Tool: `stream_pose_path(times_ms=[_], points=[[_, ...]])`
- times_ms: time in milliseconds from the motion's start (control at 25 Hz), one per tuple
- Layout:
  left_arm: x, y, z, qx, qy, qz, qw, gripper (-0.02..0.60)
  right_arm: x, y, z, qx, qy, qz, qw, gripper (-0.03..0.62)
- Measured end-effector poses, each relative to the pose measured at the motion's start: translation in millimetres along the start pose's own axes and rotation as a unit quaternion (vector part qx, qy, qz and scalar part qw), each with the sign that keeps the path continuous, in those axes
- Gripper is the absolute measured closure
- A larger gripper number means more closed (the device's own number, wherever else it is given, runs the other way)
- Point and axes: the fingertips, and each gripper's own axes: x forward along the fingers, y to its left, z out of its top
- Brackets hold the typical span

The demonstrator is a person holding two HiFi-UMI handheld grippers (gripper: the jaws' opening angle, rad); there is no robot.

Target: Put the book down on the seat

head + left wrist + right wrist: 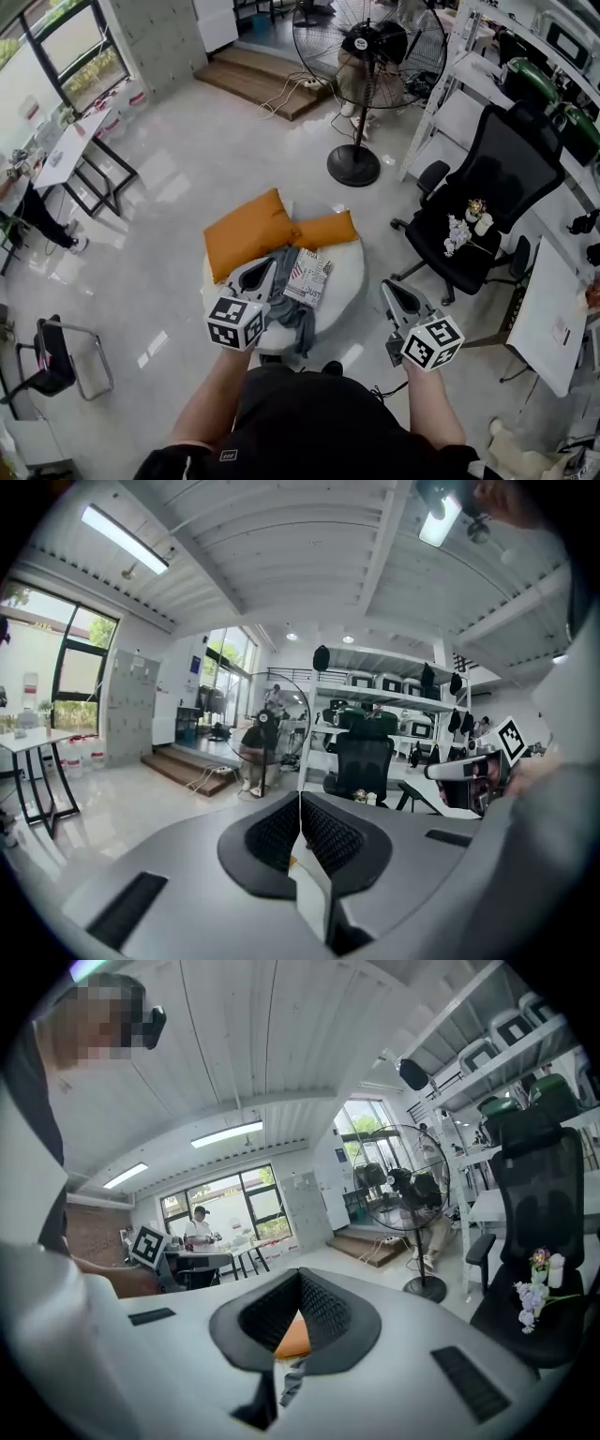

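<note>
Inspector: Grippers first. How many is the person holding, and how are the jaws standing?

Clerk: Two, one in each hand, each carrying one marker cube. The left gripper (300, 801) is keeping its jaws pressed together at the tips, with nothing pinched between them. The right gripper (300, 1275) is likewise showing its jaws meeting at the tips, holding nothing.

Inspector: Where is the task item lying?

Clerk: One book (307, 276) is lying flat on the round white seat (349, 267). It is sitting just beside the tip of the left gripper, on that gripper's right, and well to the left of the right gripper. Neither gripper is gripping it.

Inspector: What else is resting on that seat?

Clerk: Three further items. One grey cloth (295, 314) is lying partly under the book and trailing back toward the person, just right of the left gripper. Two orange cushions are lying beyond the left gripper: the larger cushion (248, 232) straight ahead of it, the smaller cushion (325, 230) ahead and to its right, the two touching.

Inspector: And the right gripper's surroundings?

Clerk: It is hovering off the seat's edge, over bare floor. One black office chair (487, 178) is standing ahead of it and to its right. One standing fan (367, 56) is standing far ahead of both grippers.
</note>
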Motion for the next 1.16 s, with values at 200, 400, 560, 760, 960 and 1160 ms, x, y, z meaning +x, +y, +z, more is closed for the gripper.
stream_pose_path(times_ms=[200, 400, 560, 760, 960, 1160], points=[[-8, 19, 26, 0.007, -0.014, 0.005, 0.9999, 0.577, 14, 3, 28, -0.029, -0.027, -0.020, 0.999, 0.580], [-17, 53, 54, 0.009, -0.026, 0.011, 0.9996, 0.577, 40, 27, 48, -0.050, -0.044, -0.013, 0.998, 0.580], [-22, 70, 61, 0.009, -0.028, 0.011, 0.9995, 0.577, 58, 38, 52, -0.045, -0.052, -0.012, 0.998, 0.580], [-31, 97, 56, 0.005, -0.020, 0.014, 0.9997, 0.577, 81, 57, 47, -0.043, -0.046, -0.002, 0.998, 0.580], [-31, 112, 50, -0.006, -0.016, 0.007, 0.9998, 0.577, 92, 66, 42, -0.033, -0.041, -0.007, 0.999, 0.580], [-23, 118, 53, -0.005, -0.017, 0.001, 0.9998, 0.577, 97, 63, 40, -0.031, -0.036, -0.011, 0.999, 0.580]])
